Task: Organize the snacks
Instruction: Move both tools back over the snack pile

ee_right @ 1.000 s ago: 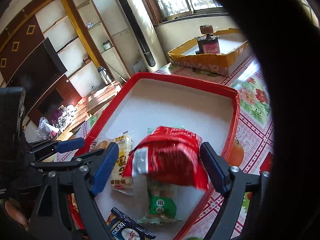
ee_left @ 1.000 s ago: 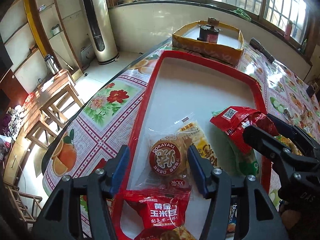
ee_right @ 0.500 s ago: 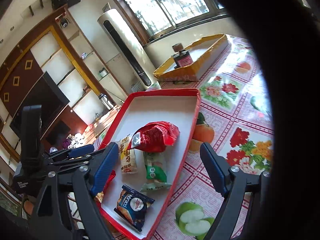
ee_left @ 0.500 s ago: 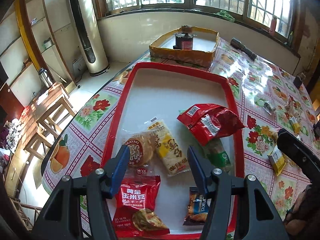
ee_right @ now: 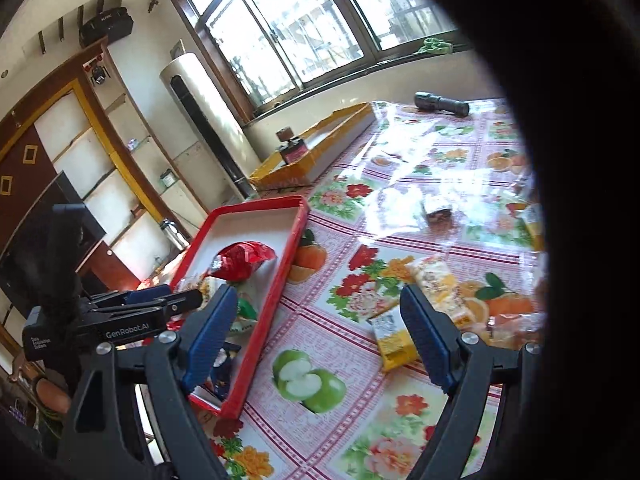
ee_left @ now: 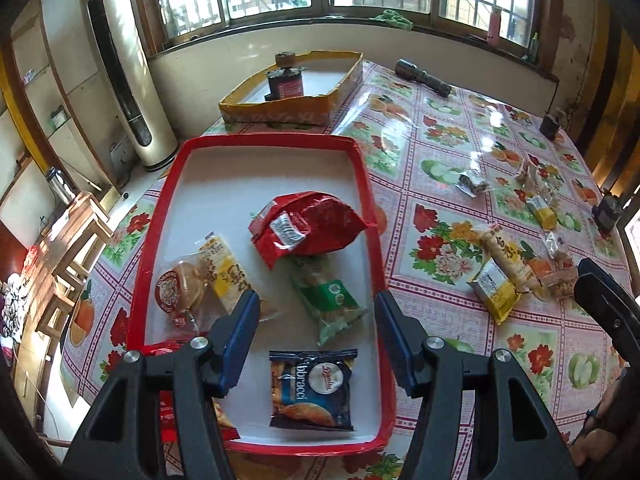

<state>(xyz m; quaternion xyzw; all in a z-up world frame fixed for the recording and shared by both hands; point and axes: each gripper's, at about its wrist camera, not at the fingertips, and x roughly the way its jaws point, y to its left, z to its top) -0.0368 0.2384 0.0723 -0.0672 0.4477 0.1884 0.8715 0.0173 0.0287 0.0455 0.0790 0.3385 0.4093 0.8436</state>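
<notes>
Hovering wide and empty, the left gripper (ee_left: 316,332) hangs over the red tray (ee_left: 370,216) holding snacks; the right gripper (ee_right: 316,336), likewise wide, faces loose yellow packets (ee_right: 394,338) at 3 o'clock.

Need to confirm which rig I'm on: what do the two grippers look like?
Both look alike. The left gripper and right gripper have black angular frames with silver screws and blue pads on the fingers. The right view shows the left unit's black body printed "GenRobot.AI" in white, with a small "Data Acquisition System" label. No cables or sleeves are visible.
</notes>
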